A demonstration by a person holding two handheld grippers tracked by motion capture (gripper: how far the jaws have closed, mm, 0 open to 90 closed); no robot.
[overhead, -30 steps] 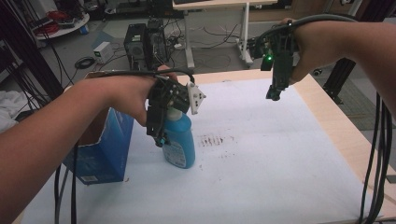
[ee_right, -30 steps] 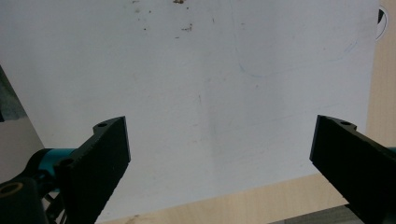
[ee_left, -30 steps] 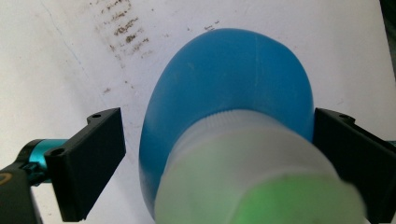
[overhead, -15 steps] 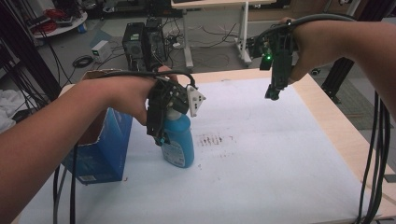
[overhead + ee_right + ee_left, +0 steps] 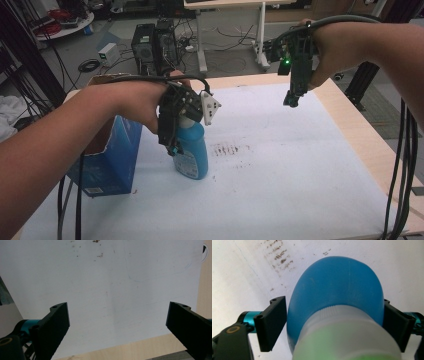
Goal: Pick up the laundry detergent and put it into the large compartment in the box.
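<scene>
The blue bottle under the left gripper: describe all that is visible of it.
The blue bottle looks like glossy plastic, with a rounded body, a pale translucent cap and a label low on its front. It stands upright on the white table cover, right beside the blue carton. The left gripper, whose jaws have just been closing, straddles it from above, pads at its sides.

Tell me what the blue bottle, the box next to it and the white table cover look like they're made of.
Blue bottle: likely plastic, smooth and slightly glossy, with a moulded seam line and a cloudy translucent cap. Box: cardboard, printed glossy blue outside, raw brown at its torn top flaps. Table cover: a matt white sheet, perhaps foam board or paper; it is scuffed and stained, and the wooden table shows along its edge.
</scene>
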